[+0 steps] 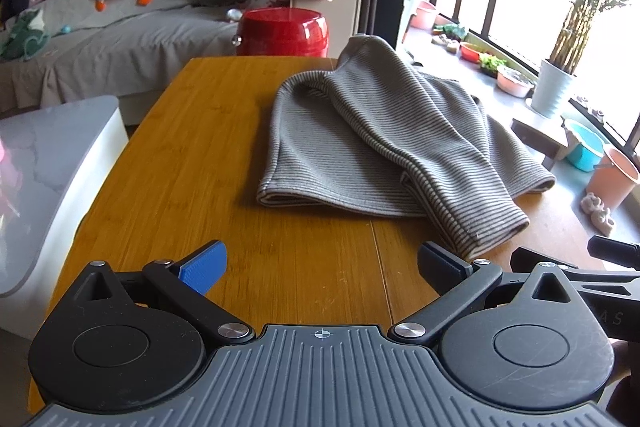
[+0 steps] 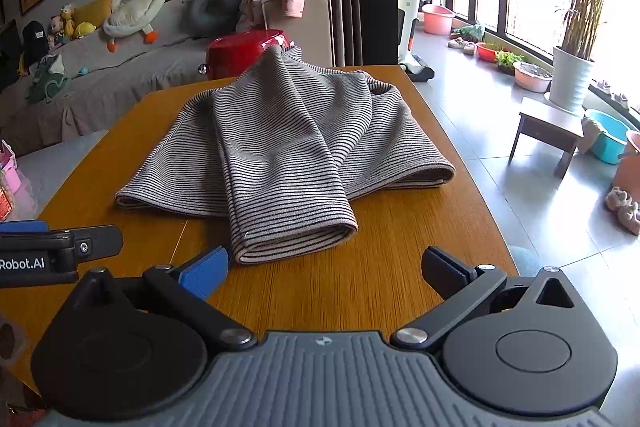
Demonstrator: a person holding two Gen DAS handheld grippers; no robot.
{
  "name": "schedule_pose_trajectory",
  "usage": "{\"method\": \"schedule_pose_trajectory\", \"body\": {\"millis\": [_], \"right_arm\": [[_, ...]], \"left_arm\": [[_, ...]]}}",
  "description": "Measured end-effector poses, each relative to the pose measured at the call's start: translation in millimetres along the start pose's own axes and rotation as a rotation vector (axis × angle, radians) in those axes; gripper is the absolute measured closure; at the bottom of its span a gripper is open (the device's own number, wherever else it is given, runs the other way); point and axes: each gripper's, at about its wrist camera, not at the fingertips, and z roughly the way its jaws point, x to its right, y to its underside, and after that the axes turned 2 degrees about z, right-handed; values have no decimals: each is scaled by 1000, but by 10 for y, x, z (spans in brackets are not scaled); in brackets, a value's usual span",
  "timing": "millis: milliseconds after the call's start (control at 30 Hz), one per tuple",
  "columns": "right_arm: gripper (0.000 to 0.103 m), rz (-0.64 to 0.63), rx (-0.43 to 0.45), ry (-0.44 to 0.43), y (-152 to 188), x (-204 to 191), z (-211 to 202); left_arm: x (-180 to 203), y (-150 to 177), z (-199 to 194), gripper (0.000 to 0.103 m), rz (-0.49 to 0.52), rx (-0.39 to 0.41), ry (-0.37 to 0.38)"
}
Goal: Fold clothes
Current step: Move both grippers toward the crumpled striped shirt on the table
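A grey striped garment [image 1: 384, 131] is lying on the wooden table [image 1: 200, 163], loosely heaped rather than flat, with its body spreading toward the table's right edge and one corner of it reaching just past that edge in the left wrist view. A long striped sleeve [image 2: 288, 187] is running over the top of the body from the far edge toward the near edge, and its cuff [image 2: 296, 239] is resting on bare wood nearer the near edge than any other part of the garment. The left gripper [image 1: 320, 263] is hovering over the near part of the table with its jaws spread wide and nothing between them, the cuff lying just ahead of its right finger. The right gripper [image 2: 324, 267] is likewise standing released, jaws wide and empty, with the cuff just beyond its blue-padded left finger [image 2: 204, 271]. A red pot [image 1: 282, 31] is sitting beyond the table's far edge.
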Motion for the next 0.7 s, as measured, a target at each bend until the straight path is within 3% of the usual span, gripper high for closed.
{"method": "schedule_pose_trajectory", "body": {"millis": [700], "right_arm": [[0,2,-13,-9,-46,3,23]], "left_arm": [[19,-20,-5,0,12,-6,-2]]}}
